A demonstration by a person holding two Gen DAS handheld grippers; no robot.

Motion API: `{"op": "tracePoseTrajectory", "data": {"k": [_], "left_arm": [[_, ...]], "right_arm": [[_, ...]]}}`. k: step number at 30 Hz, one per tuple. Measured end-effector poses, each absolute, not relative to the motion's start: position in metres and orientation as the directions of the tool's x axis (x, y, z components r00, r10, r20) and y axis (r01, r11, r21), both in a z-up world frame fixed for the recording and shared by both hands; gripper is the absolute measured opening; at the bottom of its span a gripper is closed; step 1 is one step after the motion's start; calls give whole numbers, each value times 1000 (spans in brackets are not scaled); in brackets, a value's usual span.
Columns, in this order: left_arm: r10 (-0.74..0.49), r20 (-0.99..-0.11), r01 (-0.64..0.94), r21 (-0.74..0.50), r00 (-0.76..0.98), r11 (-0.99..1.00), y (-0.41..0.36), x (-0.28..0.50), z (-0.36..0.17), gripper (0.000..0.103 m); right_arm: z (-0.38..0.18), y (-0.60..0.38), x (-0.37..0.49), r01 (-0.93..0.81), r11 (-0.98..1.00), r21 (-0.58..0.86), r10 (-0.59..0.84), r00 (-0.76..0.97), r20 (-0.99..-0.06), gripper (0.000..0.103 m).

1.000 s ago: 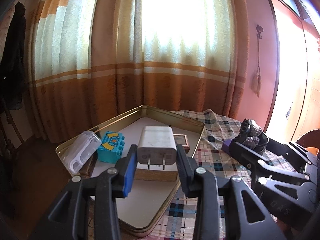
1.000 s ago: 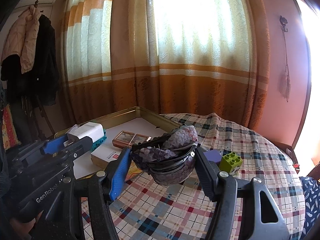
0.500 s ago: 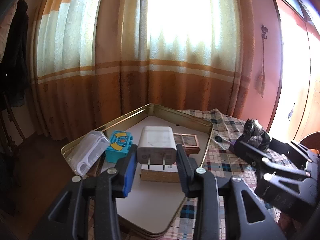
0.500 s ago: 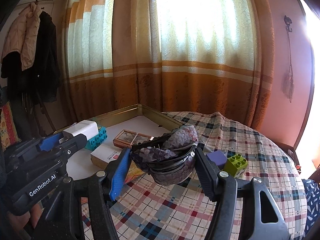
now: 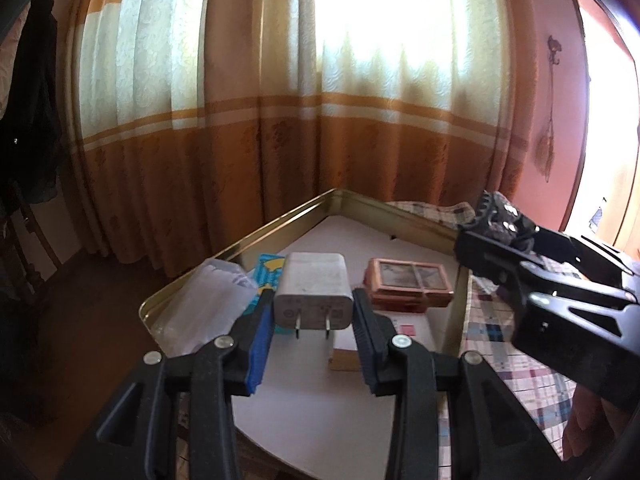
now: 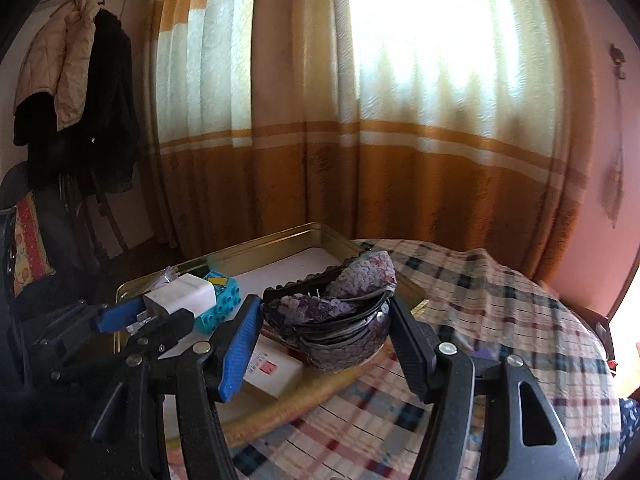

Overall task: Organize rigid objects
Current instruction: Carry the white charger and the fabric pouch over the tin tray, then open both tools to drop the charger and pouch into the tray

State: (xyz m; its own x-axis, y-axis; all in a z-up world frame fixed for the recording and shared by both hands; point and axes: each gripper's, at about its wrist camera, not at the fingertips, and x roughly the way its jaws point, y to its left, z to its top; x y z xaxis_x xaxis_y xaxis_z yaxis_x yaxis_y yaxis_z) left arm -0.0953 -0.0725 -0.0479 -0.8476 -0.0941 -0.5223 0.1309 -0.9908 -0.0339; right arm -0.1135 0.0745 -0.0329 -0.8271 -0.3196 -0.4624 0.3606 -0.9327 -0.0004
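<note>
My left gripper point(image 5: 313, 314) is shut on a white charger plug point(image 5: 313, 296), prongs toward the camera, held above the gold-rimmed tray point(image 5: 276, 222). It also shows in the right wrist view point(image 6: 160, 316) with the charger plug point(image 6: 180, 294). My right gripper point(image 6: 326, 326) is shut on a dark sequined hair clip point(image 6: 332, 320), held over the tray's right rim point(image 6: 280, 238). The right gripper shows at the right of the left wrist view point(image 5: 496, 236) with the hair clip point(image 5: 500, 220).
In the tray lie a clear plastic case point(image 5: 208, 304), a teal toy brick point(image 6: 218, 300), a framed brown card box point(image 5: 410, 282) and a white box point(image 6: 272, 368). The table has a plaid cloth point(image 6: 500, 320). Curtains hang behind.
Both grippers have moved forward and left over the tray. The hair clip now hangs over the tray's edge instead of the plaid cloth. Both grips are unchanged.
</note>
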Motion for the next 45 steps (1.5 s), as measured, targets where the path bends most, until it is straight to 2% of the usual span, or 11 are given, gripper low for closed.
{"op": "tracePoseTrajectory", "data": {"k": [9,21,23,25,27,34,37,45], "left_arm": [[-128,-553,172,-27,-823,-985,-88,-103,-52,37],[-132,-557,164,-7,-820,-986,-83,-104,-55,37],[-153,-549,177,9,-822,-984,-82,-103,-54,44],[-193,-535,205,38,-822,-978,-81,-101,-53,75],[-213,-517,220,48,-829,-974,-82,-97,-51,83],[-214,-495,226,36,-842,-974,-73,-90,-47,97],[-184,-497,197,26,-848,-980,-59,-88,-45,99],[-74,-528,71,26,-846,-997,2,-99,-43,103]], "right_arm": [[-44,46,-140,394,-919,-16,-326,-783,-529,65],[-52,35,-153,416,-909,35,-361,-741,-566,66],[-52,34,-152,428,-903,46,-376,-734,-566,68],[-51,34,-149,424,-905,43,-376,-746,-550,74],[-48,36,-145,433,-899,57,-393,-745,-539,76],[-34,67,-126,383,-922,57,-359,-789,-498,79],[-32,94,-120,348,-935,67,-335,-804,-491,80],[-45,188,-120,131,-991,14,-118,-839,-531,80]]}}
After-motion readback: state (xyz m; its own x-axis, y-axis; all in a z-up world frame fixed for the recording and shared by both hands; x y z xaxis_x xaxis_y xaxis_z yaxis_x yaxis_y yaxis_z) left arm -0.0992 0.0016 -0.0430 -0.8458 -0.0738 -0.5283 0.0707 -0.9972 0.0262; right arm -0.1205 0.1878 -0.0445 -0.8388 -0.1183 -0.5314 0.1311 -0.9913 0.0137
